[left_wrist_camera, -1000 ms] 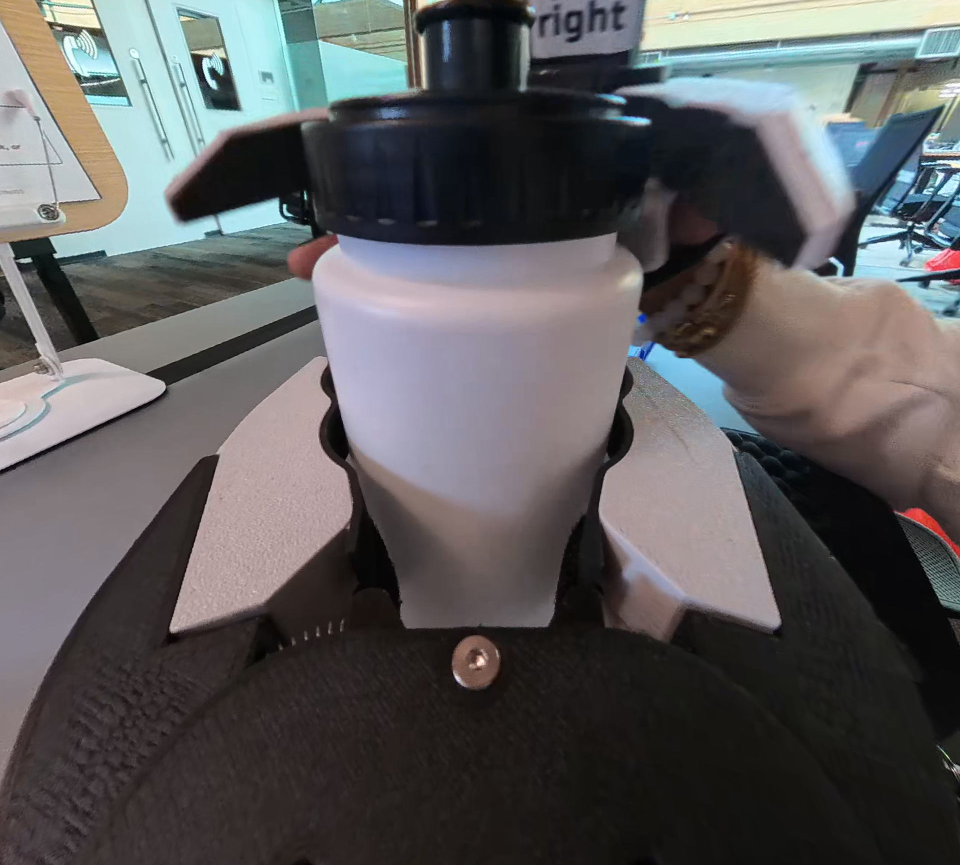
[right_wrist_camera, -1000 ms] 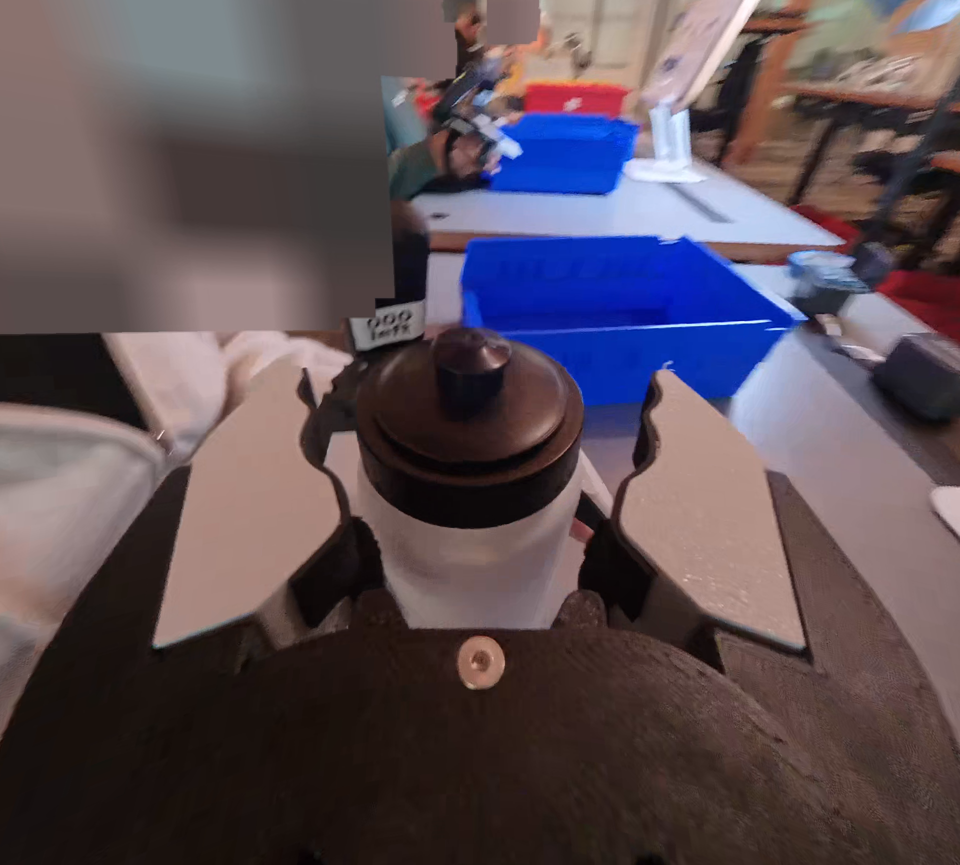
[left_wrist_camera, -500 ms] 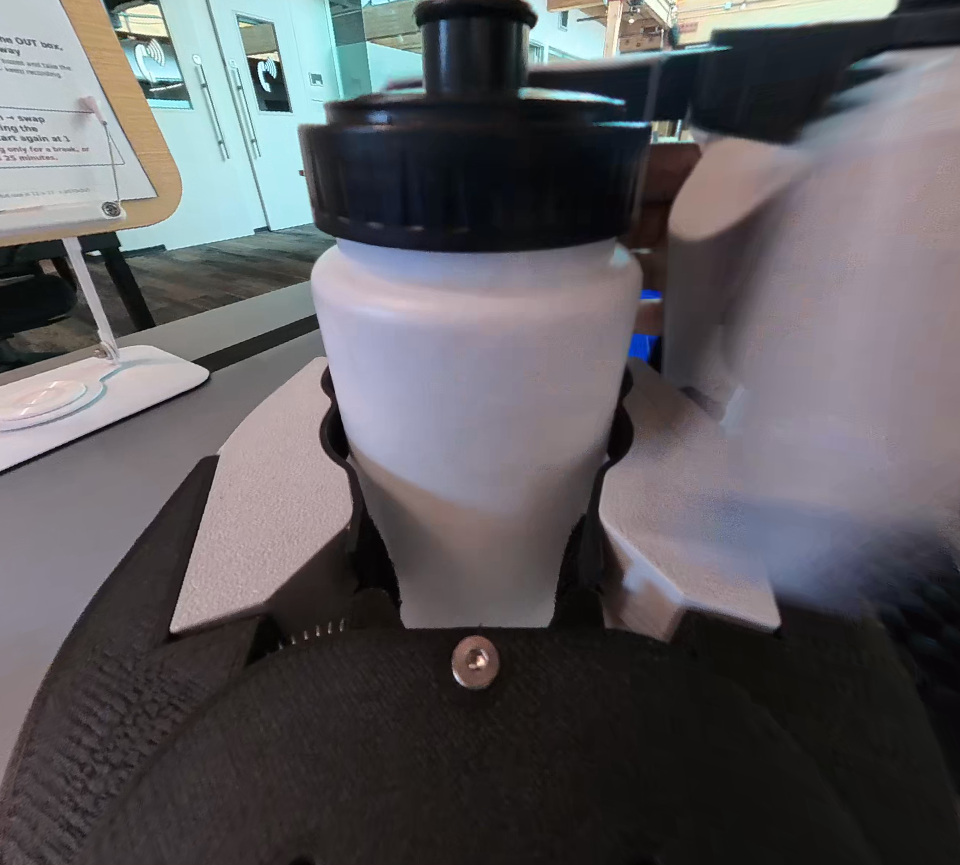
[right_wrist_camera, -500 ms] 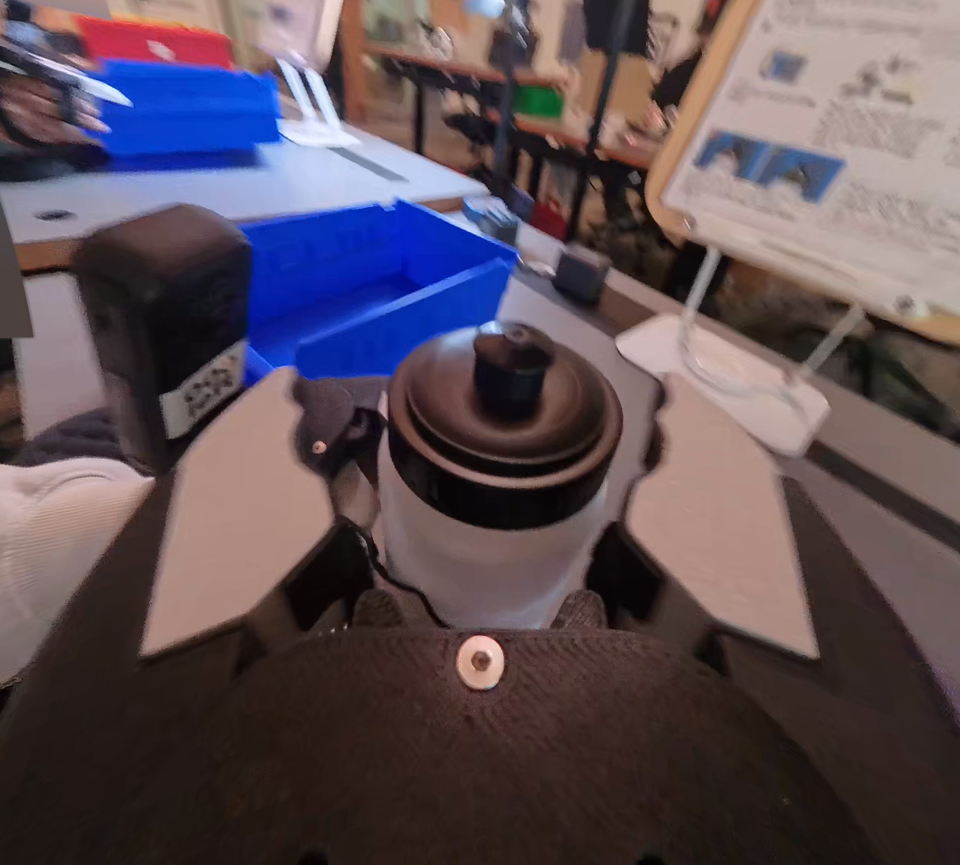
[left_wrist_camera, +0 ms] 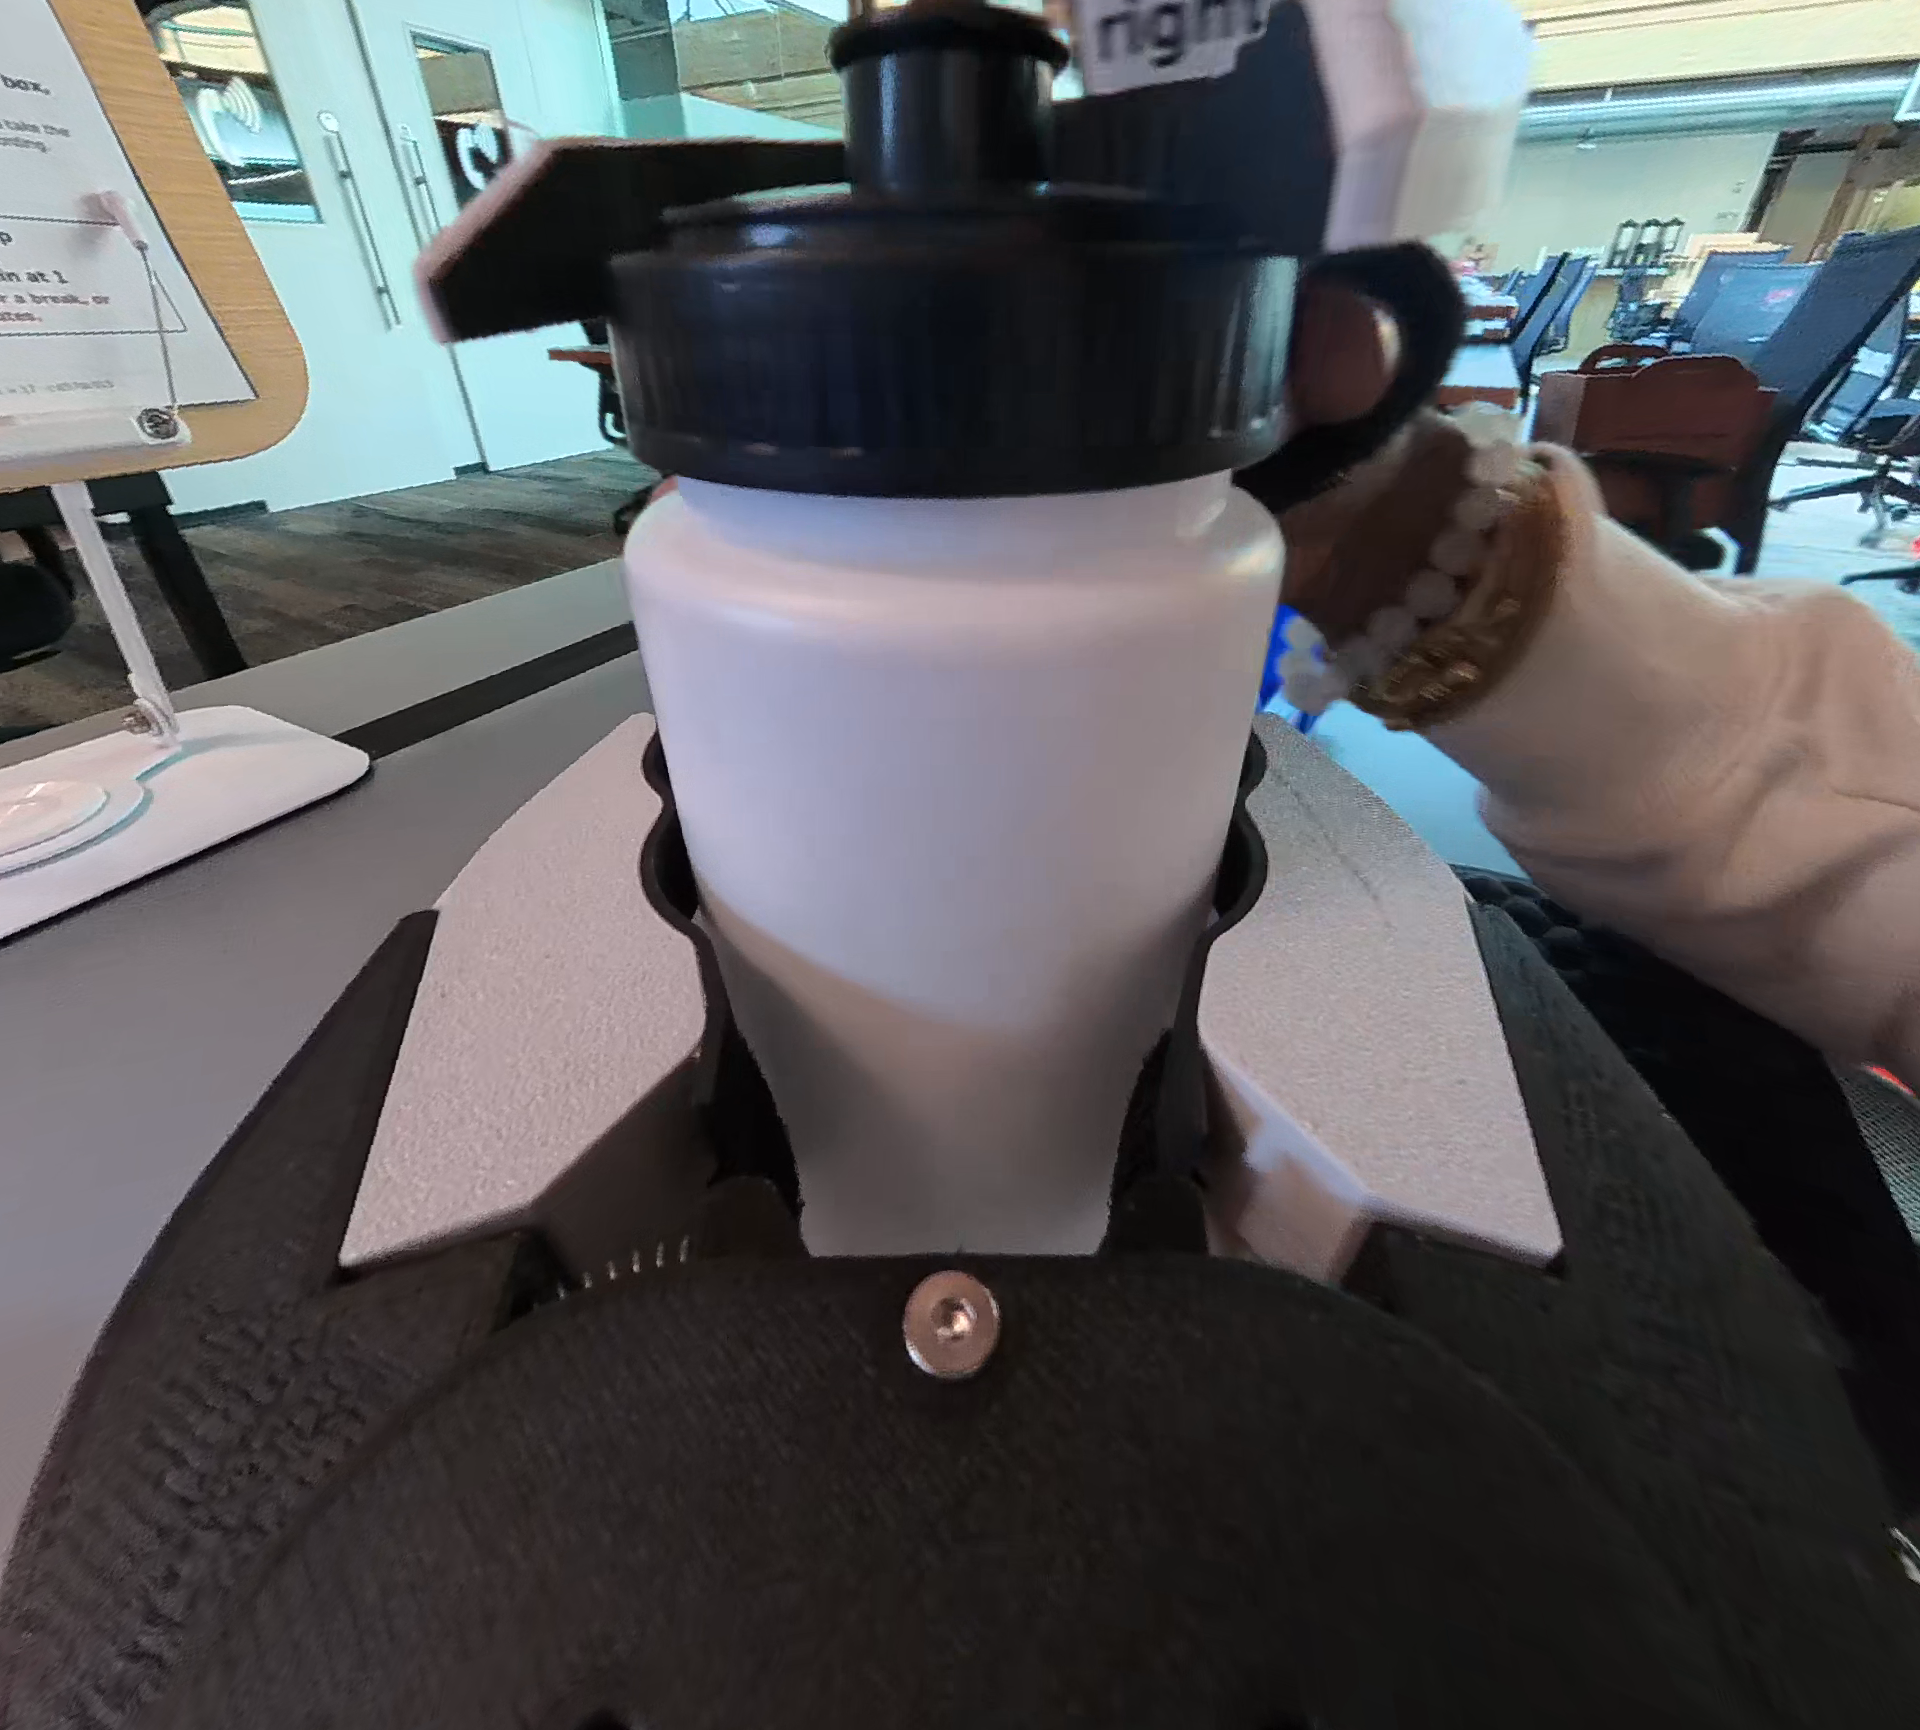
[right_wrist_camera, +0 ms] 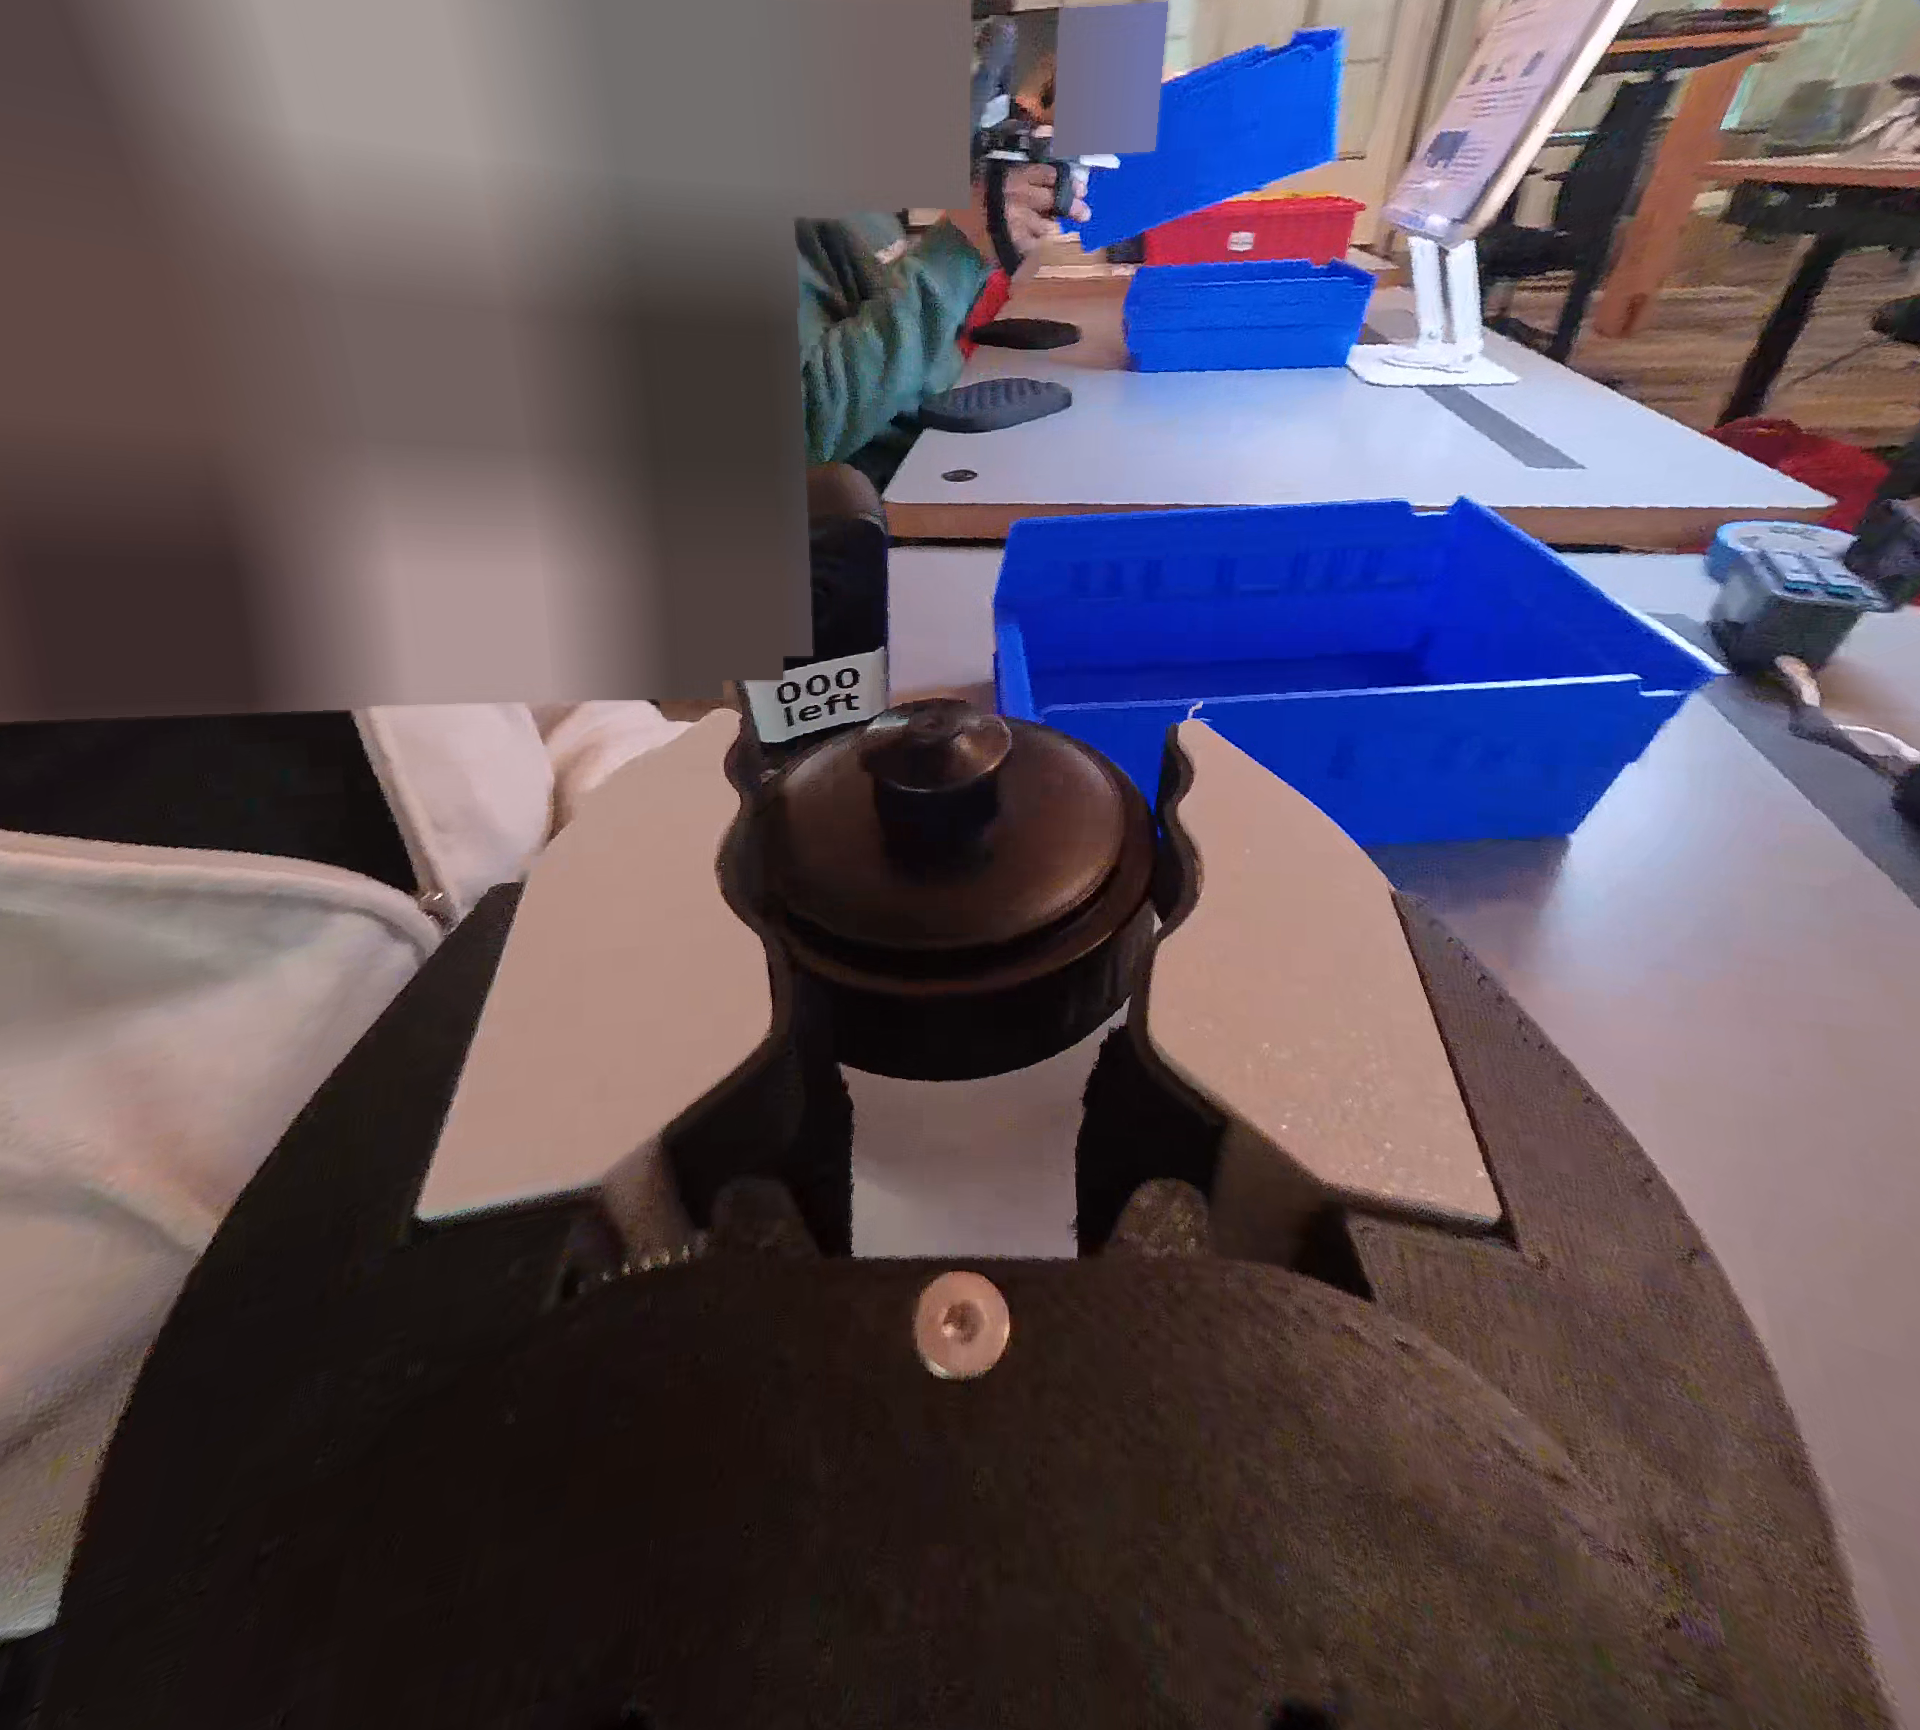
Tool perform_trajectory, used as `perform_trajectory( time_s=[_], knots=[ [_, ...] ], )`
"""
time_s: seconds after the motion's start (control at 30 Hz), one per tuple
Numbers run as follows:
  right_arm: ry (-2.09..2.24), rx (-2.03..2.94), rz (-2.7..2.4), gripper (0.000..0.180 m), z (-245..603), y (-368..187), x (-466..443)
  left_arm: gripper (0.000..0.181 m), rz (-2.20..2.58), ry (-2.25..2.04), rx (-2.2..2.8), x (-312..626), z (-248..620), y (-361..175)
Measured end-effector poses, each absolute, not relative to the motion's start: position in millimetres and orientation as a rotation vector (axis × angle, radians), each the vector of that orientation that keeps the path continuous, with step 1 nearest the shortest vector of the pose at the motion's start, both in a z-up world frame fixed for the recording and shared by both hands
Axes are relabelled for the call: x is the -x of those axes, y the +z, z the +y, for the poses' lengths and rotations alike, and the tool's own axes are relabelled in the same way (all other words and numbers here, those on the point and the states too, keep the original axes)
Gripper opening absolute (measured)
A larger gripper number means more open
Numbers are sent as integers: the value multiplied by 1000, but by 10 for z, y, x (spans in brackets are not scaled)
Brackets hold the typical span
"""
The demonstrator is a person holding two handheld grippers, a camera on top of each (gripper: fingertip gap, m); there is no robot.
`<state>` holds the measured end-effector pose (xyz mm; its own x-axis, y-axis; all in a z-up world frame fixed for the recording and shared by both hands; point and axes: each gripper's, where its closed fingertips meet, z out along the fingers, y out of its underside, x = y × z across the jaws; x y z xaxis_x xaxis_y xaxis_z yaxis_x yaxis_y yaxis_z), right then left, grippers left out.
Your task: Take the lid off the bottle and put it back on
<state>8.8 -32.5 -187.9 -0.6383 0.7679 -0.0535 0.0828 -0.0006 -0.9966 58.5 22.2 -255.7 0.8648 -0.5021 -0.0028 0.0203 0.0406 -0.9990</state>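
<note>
Left gripper (left_wrist_camera: 951, 911): nearest in the left wrist view; its two pale-faced fingers (left_wrist_camera: 551, 984) are pressed against both sides of the white bottle's lower body, pinching it upright.
White bottle (left_wrist_camera: 951, 745): stands straight between the left fingers, above the grey table (left_wrist_camera: 187, 1005); the body narrows toward the gripper's base.
Black lid (left_wrist_camera: 951, 361): sits on the bottle's neck, ribbed round the rim, with a black pull-spout (left_wrist_camera: 940, 111) standing at its centre.
Right gripper (right_wrist_camera: 951, 859): comes at the lid from the far side; in the right wrist view its fingers (right_wrist_camera: 1299, 984) lie against the lid's left and right edges, clamped on it. In the left wrist view its fingers are blurred and appear level with the lid's top.
Person's hand (left_wrist_camera: 1351, 371): behind the lid to the right, in the gripper's black handle loop, with a gold and pearl-like bracelet (left_wrist_camera: 1444, 620) and a cream sleeve (left_wrist_camera: 1683, 797).
Blue bin (right_wrist_camera: 1340, 672): open, on the grey table just beyond the bottle in the right wrist view.
Sign stand (left_wrist_camera: 114, 330): wood-backed board on a white base, on the table to the left.
Far table: stacked blue bins (right_wrist_camera: 1242, 319) with a red bin (right_wrist_camera: 1257, 231) behind; another person in a green sleeve (right_wrist_camera: 883, 330) holds up a tilted blue bin (right_wrist_camera: 1216, 132).
</note>
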Motion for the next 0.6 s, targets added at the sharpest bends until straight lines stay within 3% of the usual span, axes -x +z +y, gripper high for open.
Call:
perform_trajectory(
  time_s=[0.27,0.3,0.37,0.57,0.6],
  knots=[
    [1059,1350,-1112,74,-69,-1867,-120,99,392,-356,1492,-611,221,-2556],
    [1029,1325,-1122,75,-91,-1855,-123,99,386,-359,1493,-602,225,-2556],
    [1077,1185,-1228,119,-198,-1765,-80,99,380,-376,1497,-589,235,-2559],
    [1397,989,-1820,130,-316,-1986,-143,99,400,-405,1489,-610,227,-2556],
    [1445,975,-1819,119,-281,-1977,-115,99,403,-409,1487,-613,227,-2555]
  ],
)
